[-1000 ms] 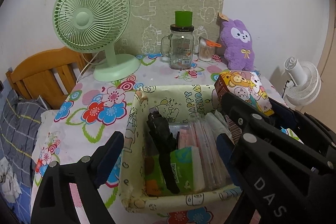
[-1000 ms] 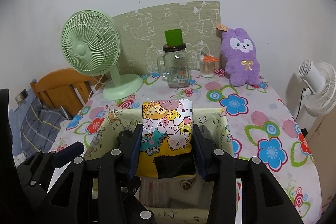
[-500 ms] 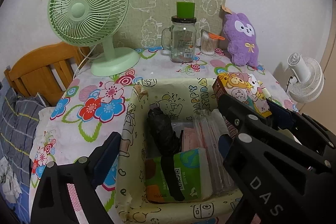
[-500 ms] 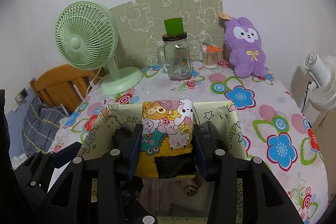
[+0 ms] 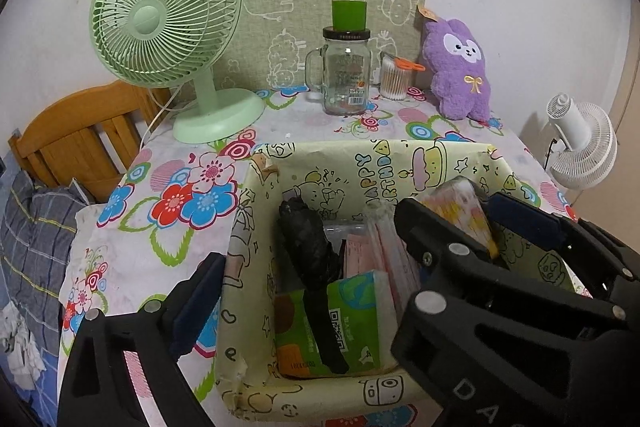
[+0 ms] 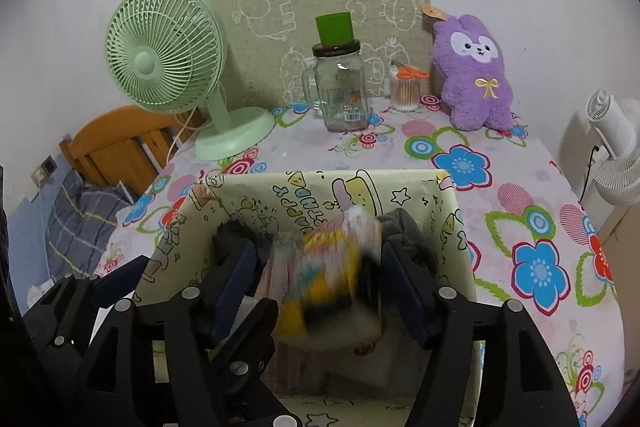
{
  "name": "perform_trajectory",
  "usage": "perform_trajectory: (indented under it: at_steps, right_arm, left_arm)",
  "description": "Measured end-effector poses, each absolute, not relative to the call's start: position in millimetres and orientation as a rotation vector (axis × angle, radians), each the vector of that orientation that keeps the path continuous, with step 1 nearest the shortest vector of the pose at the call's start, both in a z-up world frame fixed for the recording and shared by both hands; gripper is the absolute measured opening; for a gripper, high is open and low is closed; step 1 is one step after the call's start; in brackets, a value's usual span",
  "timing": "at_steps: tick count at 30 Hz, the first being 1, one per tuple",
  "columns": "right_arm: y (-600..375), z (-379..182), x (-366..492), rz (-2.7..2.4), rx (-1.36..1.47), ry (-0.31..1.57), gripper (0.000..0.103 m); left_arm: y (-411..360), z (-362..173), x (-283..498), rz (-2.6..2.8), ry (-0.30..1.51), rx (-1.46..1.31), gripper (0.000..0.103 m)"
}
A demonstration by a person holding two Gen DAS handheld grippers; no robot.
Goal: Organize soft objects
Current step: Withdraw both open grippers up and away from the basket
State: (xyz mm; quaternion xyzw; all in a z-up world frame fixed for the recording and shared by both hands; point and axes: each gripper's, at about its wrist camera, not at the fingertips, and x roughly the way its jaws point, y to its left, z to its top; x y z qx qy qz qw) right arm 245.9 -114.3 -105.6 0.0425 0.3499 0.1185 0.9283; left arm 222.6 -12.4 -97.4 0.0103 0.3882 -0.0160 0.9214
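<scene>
A cream cartoon-print storage box (image 5: 320, 163) (image 6: 400, 187) stands on the flowered table. It holds a green tissue pack (image 5: 352, 323), a black bundle (image 5: 304, 235) and pink packets (image 5: 380, 255). My right gripper (image 6: 328, 291) is open over the box; the colourful cartoon-print pack (image 6: 332, 279) is blurred between its spread fingers, dropping into the box. It also shows in the left wrist view (image 5: 460, 203). My left gripper (image 5: 308, 295) is open, straddling the box's left wall. A purple plush rabbit (image 5: 460, 67) (image 6: 476, 75) stands at the back right.
A green desk fan (image 5: 168, 27) (image 6: 168, 67) stands at the back left. A glass jar mug with a green cup on top (image 5: 346, 67) (image 6: 340, 83) and a cotton-swab pot (image 5: 394, 79) stand at the back. A white fan (image 5: 580, 147) is on the right, a wooden bedframe (image 5: 76, 135) on the left.
My right gripper has opened and let go of the cartoon-print pack, which is falling into the box. Both grippers have moved lower and closer to the box.
</scene>
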Motion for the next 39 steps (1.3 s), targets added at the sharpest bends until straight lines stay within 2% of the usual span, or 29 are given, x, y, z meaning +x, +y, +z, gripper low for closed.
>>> perform_trajectory:
  at_steps: [3, 6, 39]
  right_arm:
    - [-115.4, -102.6, 241.2, 0.238, 0.077, 0.707, 0.083]
    - [-117.5, -98.7, 236.0, 0.235, 0.073, 0.693, 0.088]
    - [-148.2, -24.4, 129.1, 0.137, 0.075, 0.505, 0.093]
  left_arm:
    - [-12.4, -95.2, 218.8, -0.033, 0.793, 0.019, 0.098]
    - [-12.7, -91.9, 214.1, -0.034, 0.784, 0.018, 0.099]
    - [-9.4, -19.6, 123.3, -0.042, 0.591, -0.017, 0.103]
